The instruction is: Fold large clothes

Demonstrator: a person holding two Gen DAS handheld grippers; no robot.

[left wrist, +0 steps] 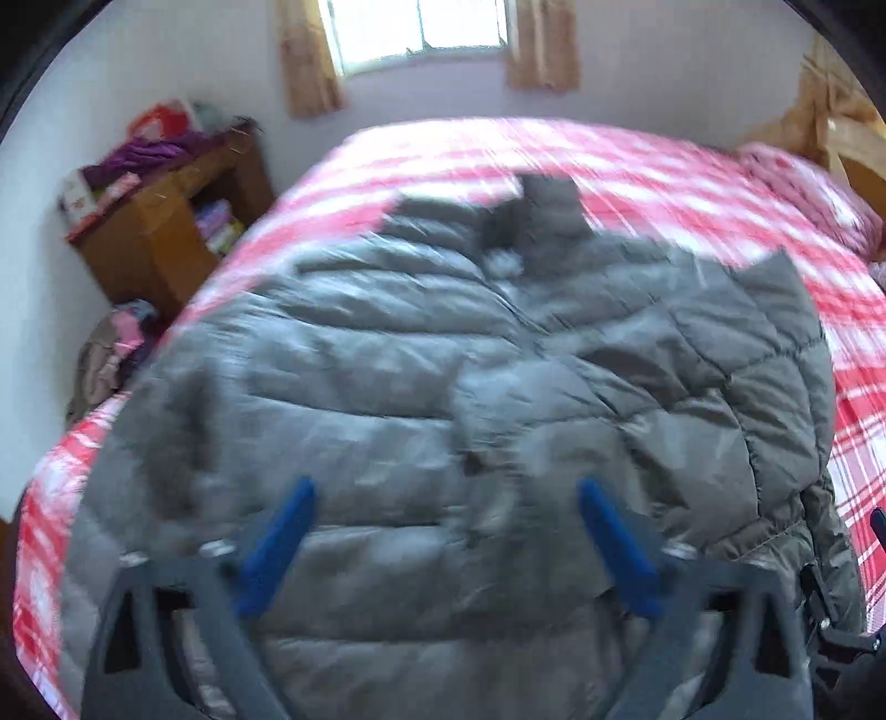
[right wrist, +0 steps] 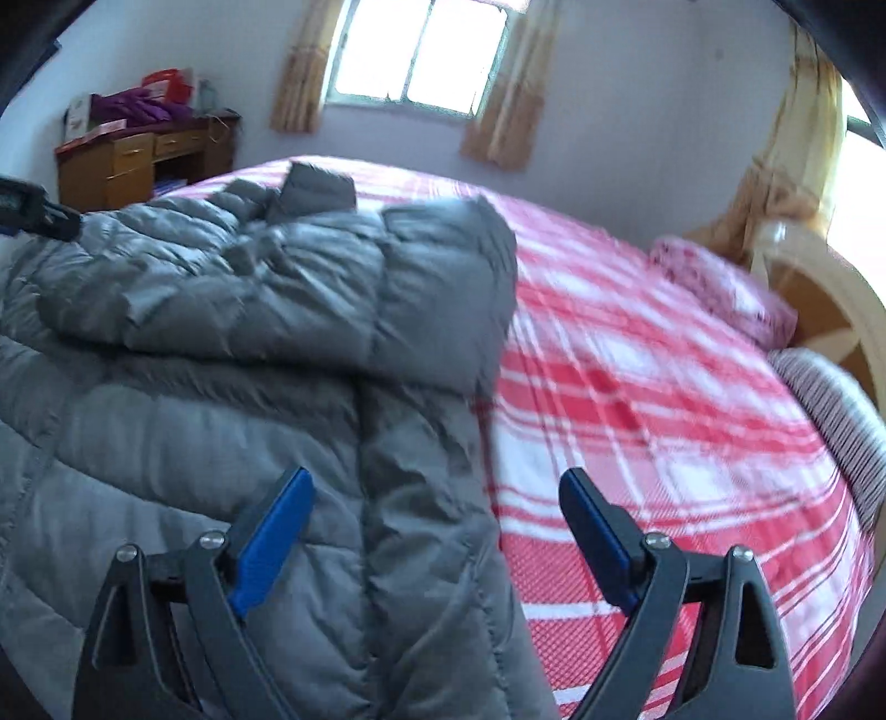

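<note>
A large grey quilted puffer jacket lies spread on a bed with a red and white plaid sheet. In the left wrist view my left gripper hovers over the jacket's middle, its blue fingers apart with nothing pinched between them. In the right wrist view the jacket fills the left half, one sleeve folded across its body. My right gripper stands open above the jacket's right edge, where it meets the plaid sheet. Part of the other gripper shows at the far left.
A wooden desk piled with purple cloth stands by the wall at the back left, under a curtained window. Pillows and a wooden headboard are at the right. Clothes lie heaped on the floor beside the bed.
</note>
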